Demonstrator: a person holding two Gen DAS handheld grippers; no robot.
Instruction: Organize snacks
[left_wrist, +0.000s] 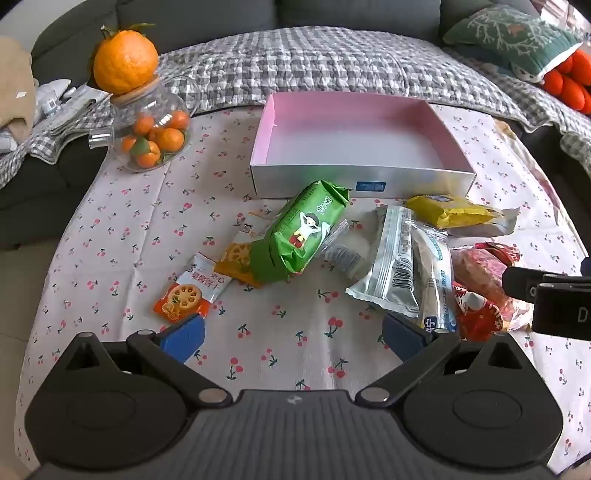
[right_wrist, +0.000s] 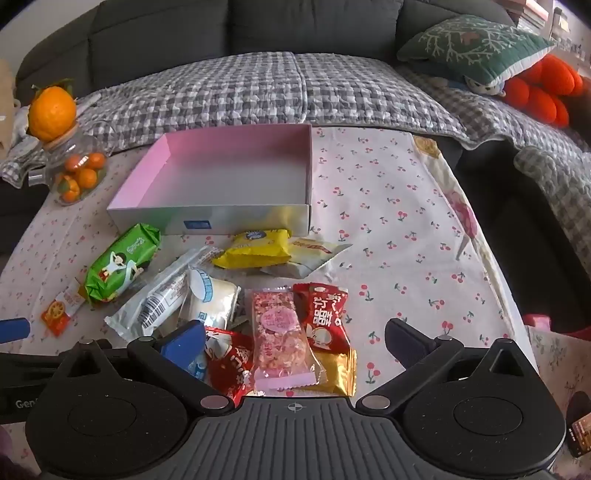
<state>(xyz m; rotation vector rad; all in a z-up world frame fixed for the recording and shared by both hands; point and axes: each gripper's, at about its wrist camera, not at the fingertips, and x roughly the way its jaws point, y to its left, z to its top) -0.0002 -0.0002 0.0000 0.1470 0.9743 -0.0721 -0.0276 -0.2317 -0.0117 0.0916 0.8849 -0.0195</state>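
An empty box with a pink inside (left_wrist: 354, 122) (right_wrist: 236, 166) stands at the back of the cherry-print tablecloth. In front of it lie loose snack packs: a green pack (left_wrist: 299, 229) (right_wrist: 120, 266), a yellow pack (left_wrist: 447, 210) (right_wrist: 258, 249), silver-white wrappers (left_wrist: 395, 258) (right_wrist: 159, 299), small orange biscuit packs (left_wrist: 184, 295) (right_wrist: 57, 314), red packs (left_wrist: 476, 306) (right_wrist: 327, 317) and a pink pack (right_wrist: 279, 332). My left gripper (left_wrist: 293, 338) is open above bare cloth, near the orange biscuit pack. My right gripper (right_wrist: 295, 341) is open, with the pink and red packs lying between its fingers, untouched.
A glass jar of small oranges (left_wrist: 151, 129) (right_wrist: 74, 173) with a big orange (left_wrist: 123, 61) on its lid stands at the back left. A checked quilt (left_wrist: 314, 62) covers the sofa behind. The table's right edge (right_wrist: 491, 266) drops off to a dark gap.
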